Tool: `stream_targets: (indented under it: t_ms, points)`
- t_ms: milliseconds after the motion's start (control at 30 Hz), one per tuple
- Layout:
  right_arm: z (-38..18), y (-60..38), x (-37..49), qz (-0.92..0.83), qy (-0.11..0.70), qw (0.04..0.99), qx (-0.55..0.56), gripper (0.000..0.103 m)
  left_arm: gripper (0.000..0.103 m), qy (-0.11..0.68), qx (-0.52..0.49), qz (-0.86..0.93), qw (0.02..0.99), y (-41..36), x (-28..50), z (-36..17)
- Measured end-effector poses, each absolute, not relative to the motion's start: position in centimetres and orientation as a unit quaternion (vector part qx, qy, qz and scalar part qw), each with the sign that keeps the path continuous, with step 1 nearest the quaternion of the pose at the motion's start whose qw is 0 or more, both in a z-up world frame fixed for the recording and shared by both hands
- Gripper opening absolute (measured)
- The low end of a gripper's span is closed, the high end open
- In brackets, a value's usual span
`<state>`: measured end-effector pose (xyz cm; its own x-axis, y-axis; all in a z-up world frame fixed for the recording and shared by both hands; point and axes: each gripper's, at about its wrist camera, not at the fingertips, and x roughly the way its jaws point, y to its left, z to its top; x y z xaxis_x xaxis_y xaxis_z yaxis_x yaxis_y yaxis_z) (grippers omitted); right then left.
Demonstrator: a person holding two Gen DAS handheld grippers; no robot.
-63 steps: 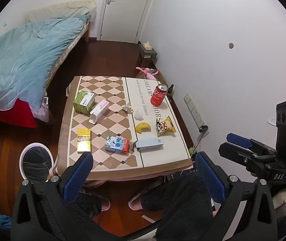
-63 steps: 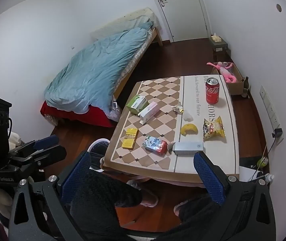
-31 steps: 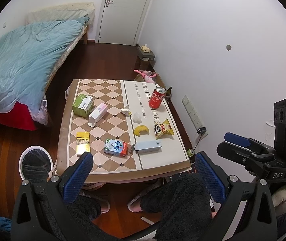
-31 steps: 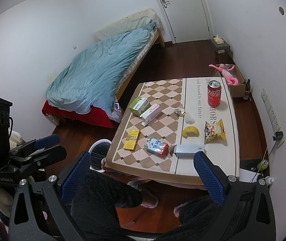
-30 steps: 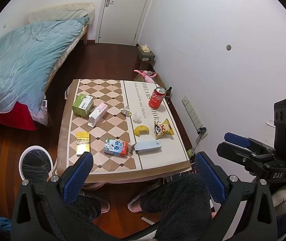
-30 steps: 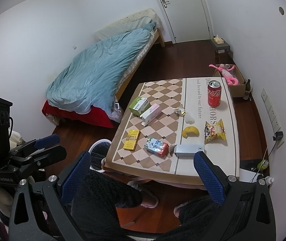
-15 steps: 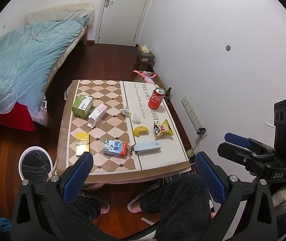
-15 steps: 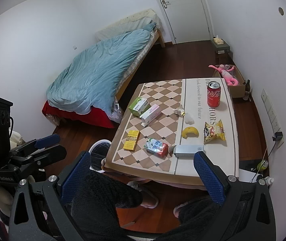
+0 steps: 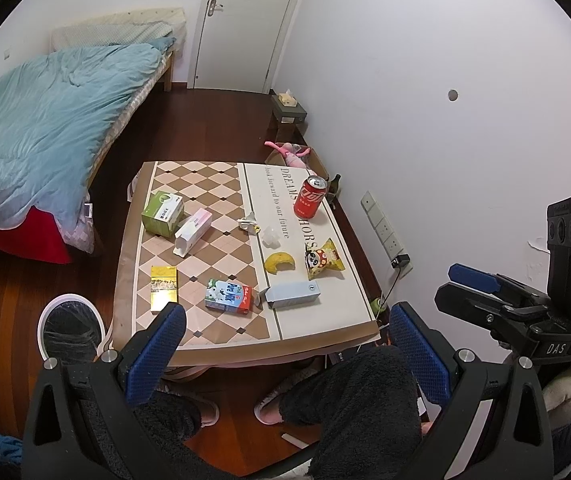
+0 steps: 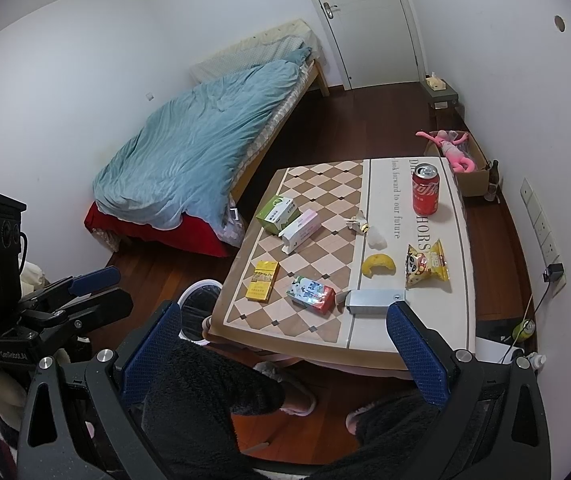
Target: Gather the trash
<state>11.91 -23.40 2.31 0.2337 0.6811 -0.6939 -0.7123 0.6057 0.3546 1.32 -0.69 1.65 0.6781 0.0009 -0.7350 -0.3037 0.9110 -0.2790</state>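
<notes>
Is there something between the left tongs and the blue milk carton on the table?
Nothing visible. The left tongs hang open above the table's near edge, and the blue milk carton lies just beyond it, unblocked.

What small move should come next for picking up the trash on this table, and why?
Probably lower the right gripper toward the grey-blue carton at the table's near edge. Both grippers are open, empty and well above the table, and that carton lies nearest the right one.

Left tongs [image 9: 285, 344] held high, jaws spread wide (empty), right tongs [image 10: 285, 340] likewise, both level
</notes>
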Motion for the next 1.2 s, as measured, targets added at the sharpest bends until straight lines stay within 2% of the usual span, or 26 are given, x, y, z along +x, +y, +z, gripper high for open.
stream_targets:
  t_ms: [967, 1100, 1200]
  points:
    - [2.2, -23.4, 11.7, 0.445, 0.432, 0.784, -0.016, 0.103, 0.103, 0.390, -0.193, 0.083, 0.897, -0.5, 1.3, 1.9]
    - [2.0, -23.9, 12.6, 0.420, 0.437, 0.796, 0.007, 0.103, 0.103, 0.396, -0.184, 0.107, 0.893, -0.2, 1.9, 1.4]
    - [-0.3, -24.4, 14.4, 0.379, 0.457, 0.804, 0.043, 0.103, 0.103, 0.401, -0.157, 0.163, 0.888, 0.4, 3.1, -0.2]
